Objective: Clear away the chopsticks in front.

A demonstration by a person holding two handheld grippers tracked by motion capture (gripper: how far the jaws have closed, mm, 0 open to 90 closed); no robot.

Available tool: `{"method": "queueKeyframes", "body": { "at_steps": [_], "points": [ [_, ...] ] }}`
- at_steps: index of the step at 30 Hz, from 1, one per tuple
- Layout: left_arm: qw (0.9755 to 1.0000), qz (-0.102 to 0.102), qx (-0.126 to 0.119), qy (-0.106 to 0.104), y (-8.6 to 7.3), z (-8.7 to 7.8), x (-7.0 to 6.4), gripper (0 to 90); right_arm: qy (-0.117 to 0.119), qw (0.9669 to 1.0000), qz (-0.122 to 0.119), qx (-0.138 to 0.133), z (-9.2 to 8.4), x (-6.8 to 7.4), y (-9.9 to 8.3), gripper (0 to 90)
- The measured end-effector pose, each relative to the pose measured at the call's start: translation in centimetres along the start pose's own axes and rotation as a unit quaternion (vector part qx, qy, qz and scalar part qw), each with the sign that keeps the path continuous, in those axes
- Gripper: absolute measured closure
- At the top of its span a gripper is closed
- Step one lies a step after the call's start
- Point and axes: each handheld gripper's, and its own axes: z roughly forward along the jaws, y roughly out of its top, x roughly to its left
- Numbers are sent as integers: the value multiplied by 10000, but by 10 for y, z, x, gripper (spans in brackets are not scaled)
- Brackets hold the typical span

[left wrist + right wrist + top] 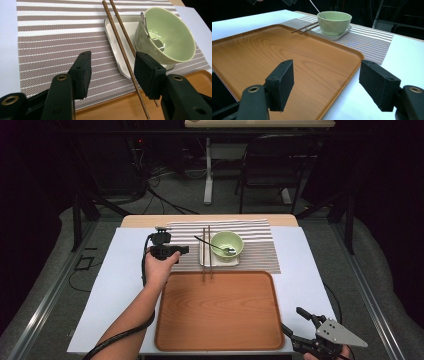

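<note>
You are working in a lab: a white table (120, 285) stands among black curtains (385, 195), floor cables (165, 200) and metal frame rails (45, 290).

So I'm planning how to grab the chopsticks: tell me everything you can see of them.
The chopsticks are a pair of thin, dark brown sticks that look like wood, lying side by side and nearly parallel. They rest across the left rim of the white tray beside the green bowl, far ends over the striped placemat, near ends reaching onto the wooden tray. The left gripper has its jaws apart on either side of them, its pads not pressing them.
</note>
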Motion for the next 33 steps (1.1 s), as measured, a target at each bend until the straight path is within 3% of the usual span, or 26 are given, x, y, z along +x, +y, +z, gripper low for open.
{"method": "queueKeyframes", "body": {
  "at_steps": [6, 20, 33],
  "points": [
    [9999, 47, 53, 136, 2, 4, -1, 502, 8, 10000, 8, 4, 0, 0, 0, 277],
    [9999, -38, 116, 110, 7, 15, 0, 564, 26, 10000, 78, 31, 0, 0, 0, 275],
    [9995, -277, 179, 8, 13, 27, 0, 607, 36, 10000, 86, 33, 1, -1, 0, 272]
  ]
}}
